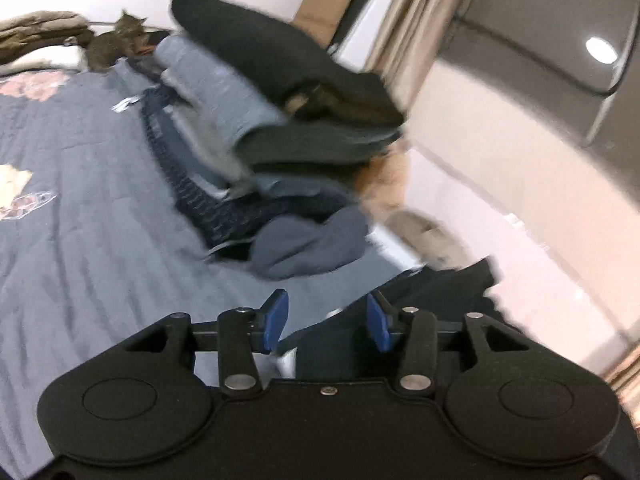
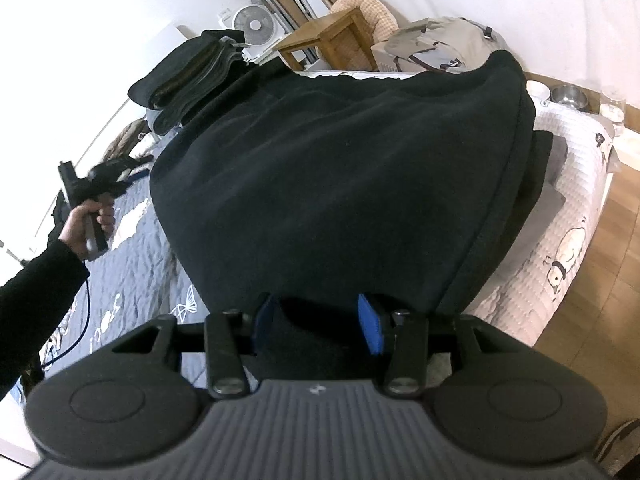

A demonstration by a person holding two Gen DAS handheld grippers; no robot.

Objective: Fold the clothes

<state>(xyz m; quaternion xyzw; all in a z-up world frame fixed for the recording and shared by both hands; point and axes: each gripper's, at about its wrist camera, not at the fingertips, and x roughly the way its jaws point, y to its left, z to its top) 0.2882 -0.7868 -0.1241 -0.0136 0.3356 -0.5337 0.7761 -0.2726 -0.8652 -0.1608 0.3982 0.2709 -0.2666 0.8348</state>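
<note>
Bedroom scene, and a grey-blue quilt (image 1: 80, 184) covers the bed where all the work sits. Front and centre is the black garment (image 2: 340, 184), spread wide over the quilt with its near hem running right into the right gripper (image 2: 316, 328). Those blue pads stand part-way apart with dark cloth bunched between them; it looks like a pinch on the hem, likely anchoring that end for a fold, though whether the pads truly press I cannot tell. Beyond the garment's far left corner stands the stack of folded clothes (image 1: 288, 120), probably parked there to keep the working area free. To the garment's left, a hand (image 2: 94, 224) carries the left gripper (image 1: 328, 326), jaws apart and empty, hanging over open quilt with the garment's edge just below. That left side offers plenty of bare quilt for a sweep. The garment's right side is tighter: the mattress edge (image 2: 560, 240) falls away to wooden floor.
</note>
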